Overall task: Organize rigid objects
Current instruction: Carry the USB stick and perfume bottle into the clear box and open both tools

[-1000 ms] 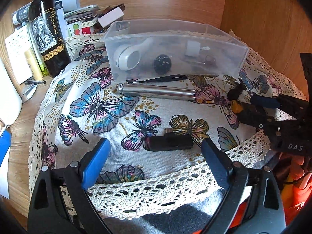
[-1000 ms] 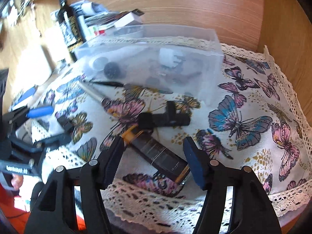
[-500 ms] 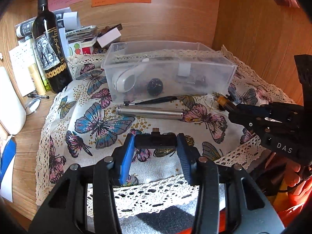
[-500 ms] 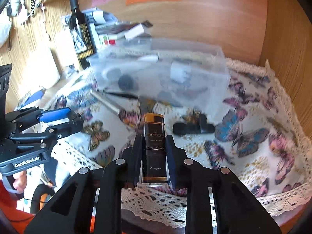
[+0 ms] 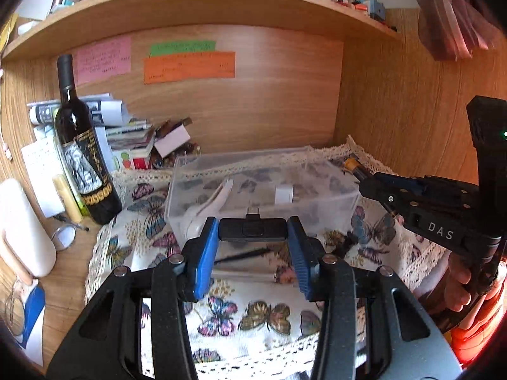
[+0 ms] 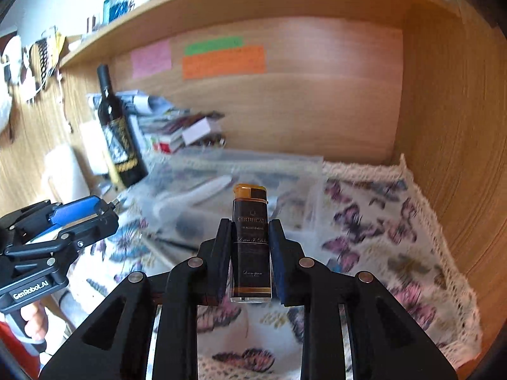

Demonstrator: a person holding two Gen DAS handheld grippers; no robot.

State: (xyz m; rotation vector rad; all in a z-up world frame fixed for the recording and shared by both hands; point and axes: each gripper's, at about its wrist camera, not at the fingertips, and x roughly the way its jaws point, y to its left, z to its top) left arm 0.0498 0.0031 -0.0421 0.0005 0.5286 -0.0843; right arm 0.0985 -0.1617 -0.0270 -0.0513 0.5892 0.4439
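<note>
My left gripper (image 5: 253, 234) is shut on a small black adapter with a plug stub (image 5: 253, 229), held crosswise above the butterfly cloth (image 5: 247, 316). My right gripper (image 6: 250, 237) is shut on a dark brown lighter with a gold top (image 6: 251, 240), held upright off the cloth. A clear plastic box (image 5: 263, 186) stands just beyond both, with a white handle-shaped object (image 5: 209, 205) and a white cube (image 5: 283, 193) inside. A silver tube (image 5: 244, 275) and a thin black tool (image 5: 242, 255) lie on the cloth below the adapter. The right gripper with the lighter (image 5: 355, 164) also shows at the right of the left wrist view.
A dark wine bottle (image 5: 84, 158) stands left of the box, beside stacked papers and small boxes (image 5: 133, 139). A white container (image 5: 22, 228) and a ring (image 5: 65, 237) lie at the far left. Wooden walls (image 5: 396, 110) close the back and right; a shelf (image 5: 190, 3) runs overhead.
Both grippers closed, the left on the black adapter and the right on the lighter, and lifted them off the cloth. The views tilted up, bringing the back wall and shelf into sight.
</note>
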